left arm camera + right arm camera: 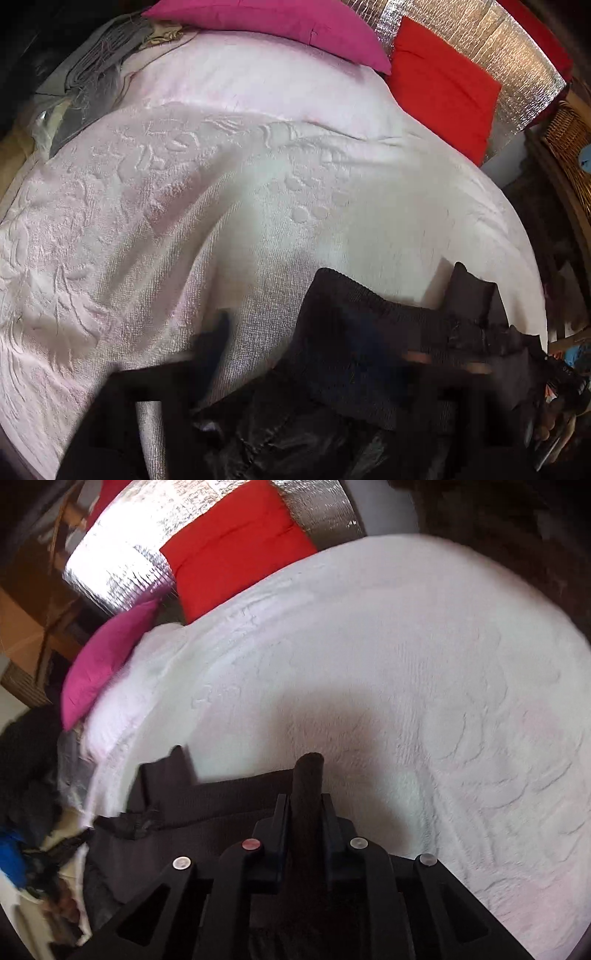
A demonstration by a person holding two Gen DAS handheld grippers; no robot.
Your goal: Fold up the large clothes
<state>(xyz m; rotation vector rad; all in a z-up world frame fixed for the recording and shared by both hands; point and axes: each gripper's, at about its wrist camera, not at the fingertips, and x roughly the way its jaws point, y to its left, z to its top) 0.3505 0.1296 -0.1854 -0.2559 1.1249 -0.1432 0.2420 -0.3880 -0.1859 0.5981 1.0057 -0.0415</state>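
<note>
We find the dark garment [207, 805] lying at the near edge of the bed [406, 664], on its white textured bedspread [184, 221]; the right gripper [307, 805] pinches a raised fold of the dark cloth between its pressed-together fingers; the left gripper [314, 362] stands with its fingers spread, blurred, over the same garment, pressing nothing that we can see. We judge the cloth soft, limp and light, likely to sag and drag between the holds; we advise taking it at corners or a hem, well apart. A magenta cushion [280, 26] and a red cushion [443, 85] rest at the far end, clear of the fold; grey cloths [99, 62] lie at one far corner; nothing obstructs the middle.
</note>
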